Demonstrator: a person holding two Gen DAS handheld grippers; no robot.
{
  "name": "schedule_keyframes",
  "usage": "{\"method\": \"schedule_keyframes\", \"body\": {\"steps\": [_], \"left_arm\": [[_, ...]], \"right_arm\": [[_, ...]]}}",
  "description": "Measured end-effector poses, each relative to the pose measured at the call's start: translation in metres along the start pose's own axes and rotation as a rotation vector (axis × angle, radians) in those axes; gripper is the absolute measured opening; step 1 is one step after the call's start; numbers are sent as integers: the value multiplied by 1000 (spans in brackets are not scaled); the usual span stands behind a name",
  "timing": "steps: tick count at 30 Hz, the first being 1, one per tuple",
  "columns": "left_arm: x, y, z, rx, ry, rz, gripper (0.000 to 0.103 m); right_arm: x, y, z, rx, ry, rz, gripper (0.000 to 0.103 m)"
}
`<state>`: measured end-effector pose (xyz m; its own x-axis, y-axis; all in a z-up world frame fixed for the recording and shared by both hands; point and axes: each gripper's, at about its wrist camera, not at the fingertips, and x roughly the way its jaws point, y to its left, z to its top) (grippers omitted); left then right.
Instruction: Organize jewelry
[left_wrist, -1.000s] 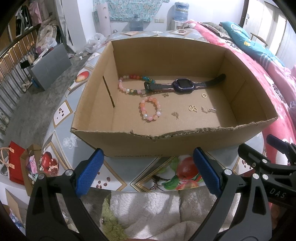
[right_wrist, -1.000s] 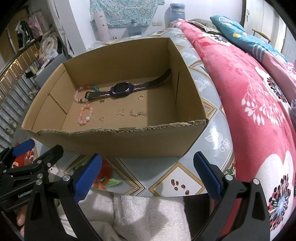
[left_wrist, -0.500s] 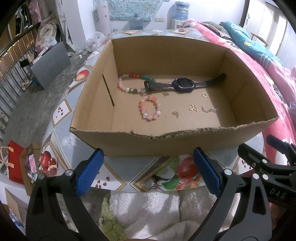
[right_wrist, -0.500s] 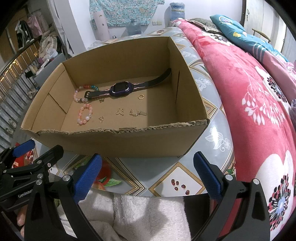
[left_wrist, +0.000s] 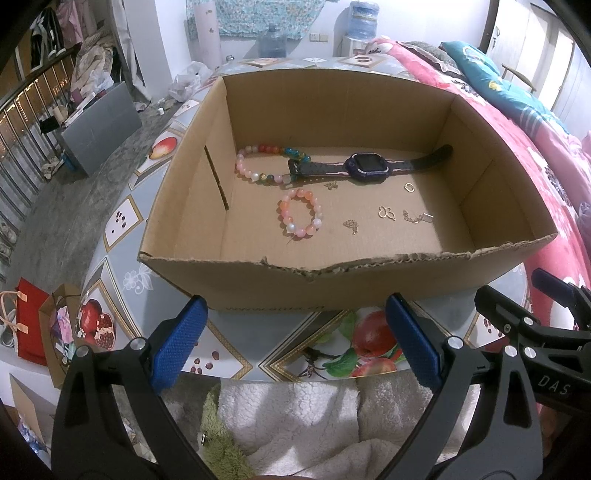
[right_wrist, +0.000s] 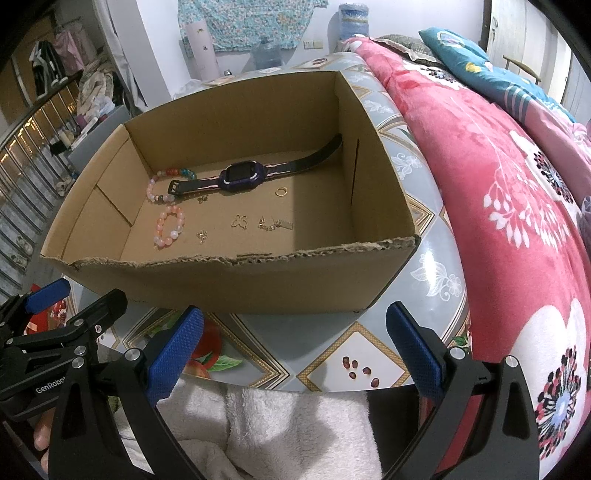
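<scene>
Left gripper (left_wrist: 295, 339): you hold it wide apart and empty, low over the table edge just short of the cardboard box (left_wrist: 354, 284); its blue pads (left_wrist: 177, 349) grasp nothing.
Right gripper (right_wrist: 293, 345): likewise spread and empty, beside the left one and outside the box's torn near wall.
What has changed: almost nothing. Across the last second both views match in framing, and every item in the box lies where it lay (so you are pausing, not reaching).
Meaning for the task: judged from the layout, all the jewelry already sits inside the box, so the gathering appears done; either the sorting is finished or you have not yet chosen the next piece.
Watch (left_wrist: 364, 166): lies flat along the far part of the box floor, its strap end touching the right wall.
Multicolour bead bracelet (left_wrist: 264, 164): far left of the floor, with the watch strap's other end overlapping it.
Pink bead bracelet (left_wrist: 300, 216): nearer you, apart from the other bracelet.
Ring (left_wrist: 409, 187): just in front of the watch strap, on its own.
Small gold pieces (left_wrist: 386, 213): scattered toward the middle and right of the floor, including a short chain (left_wrist: 415, 218); they are too small to identify further.
Table (left_wrist: 122, 221): a patterned fruit-print cover, with the box standing on it.
Next-move judgement: the tiny gold pieces would need a careful, narrow pinch over the high wall.
</scene>
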<state>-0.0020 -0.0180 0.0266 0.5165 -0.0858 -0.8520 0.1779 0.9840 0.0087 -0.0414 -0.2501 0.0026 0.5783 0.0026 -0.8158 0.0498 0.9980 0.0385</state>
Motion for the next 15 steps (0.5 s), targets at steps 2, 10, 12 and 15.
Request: {"method": "schedule_keyframes", "body": {"steps": [2,10,12,15], "left_arm": [[0,-1,-2,0,1,0,93],[1,2,-1,-2,0,-4,93],[1,2,-2,-4,3,-6,93],[1,2,-2,-4,2,-5,93]], "right_arm": [[1,1,0,2,1,1,97],[2,1,-2,-2,4,-6,97],[3,2,-2,-3,5,-8,96],[3,2,-2,-4,5,-8,96]]}}
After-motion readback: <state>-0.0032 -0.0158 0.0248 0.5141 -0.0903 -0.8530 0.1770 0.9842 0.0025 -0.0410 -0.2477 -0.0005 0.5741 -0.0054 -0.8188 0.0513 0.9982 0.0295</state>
